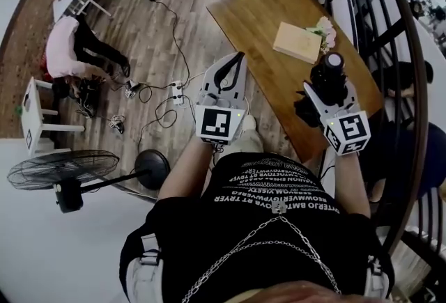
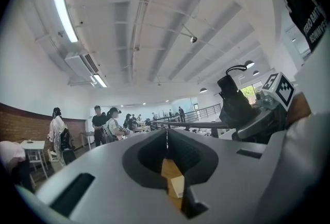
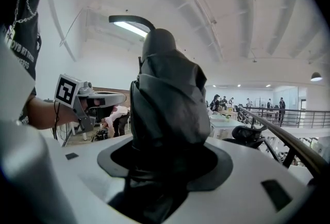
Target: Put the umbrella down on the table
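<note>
A folded black umbrella (image 1: 329,76) stands upright in my right gripper (image 1: 326,94), which is shut on it above the near right edge of the wooden table (image 1: 259,10). In the right gripper view the umbrella (image 3: 167,99) fills the space between the jaws of the right gripper (image 3: 165,164). My left gripper (image 1: 239,58) is held beside it over the floor, near the table's left edge, jaws together and empty. In the left gripper view the left gripper (image 2: 166,138) shows a closed seam, and the umbrella (image 2: 234,102) stands to the right.
A tan box (image 1: 296,42) and pale flowers (image 1: 325,31) lie on the table. A standing fan (image 1: 66,173), a power strip with cables (image 1: 175,91), a white stool (image 1: 35,117) and a bent-over person (image 1: 73,47) are on the floor at left. A dark railing (image 1: 411,86) curves at right.
</note>
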